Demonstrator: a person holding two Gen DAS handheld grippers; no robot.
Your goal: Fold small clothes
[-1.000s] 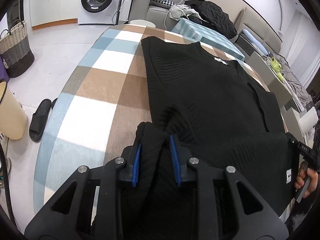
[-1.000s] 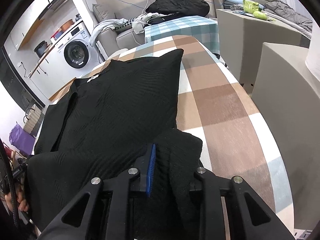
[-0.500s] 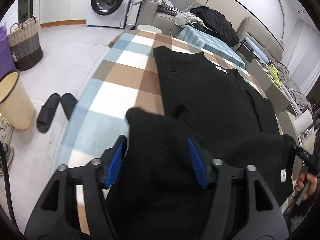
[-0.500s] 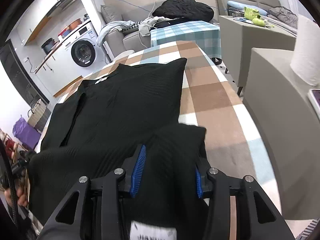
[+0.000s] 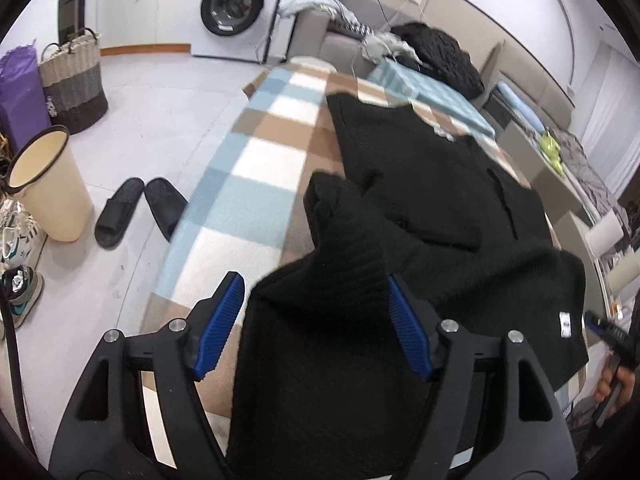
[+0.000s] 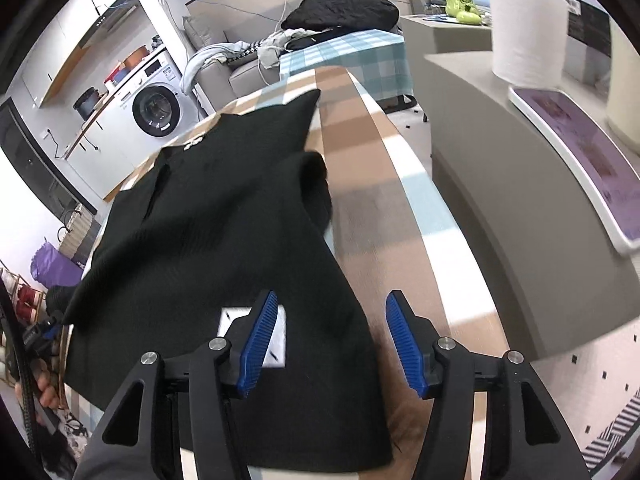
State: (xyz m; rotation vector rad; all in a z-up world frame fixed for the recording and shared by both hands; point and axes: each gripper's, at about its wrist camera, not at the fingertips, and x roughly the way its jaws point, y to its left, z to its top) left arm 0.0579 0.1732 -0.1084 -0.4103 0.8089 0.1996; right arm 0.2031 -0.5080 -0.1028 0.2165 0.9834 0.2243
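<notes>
A black knitted sweater [image 5: 432, 184] lies on a checked blue, brown and white table [image 5: 256, 168], its lower half folded up over the body. My left gripper [image 5: 316, 320] is open, its blue pads either side of the sweater's near left part, not pinching it. My right gripper [image 6: 332, 340] is open above the sweater's [image 6: 208, 216] near right edge and the table [image 6: 400, 216]. A white label [image 6: 276, 336] shows beside its left pad. The sweater's near edge is hidden behind the gripper bodies.
Left of the table are black slippers [image 5: 136, 208], a cream bin [image 5: 48, 184], a wicker basket [image 5: 72, 80] and a washing machine [image 5: 236, 8]. Right of it stands a beige cabinet [image 6: 500, 152] with a paper roll [image 6: 524, 36] and a flat white device [image 6: 588, 160].
Both grippers were shut on the sweater's hem one second ago. They have opened, let the cloth go and drawn back toward me. The folded cloth now rests on the sweater.
</notes>
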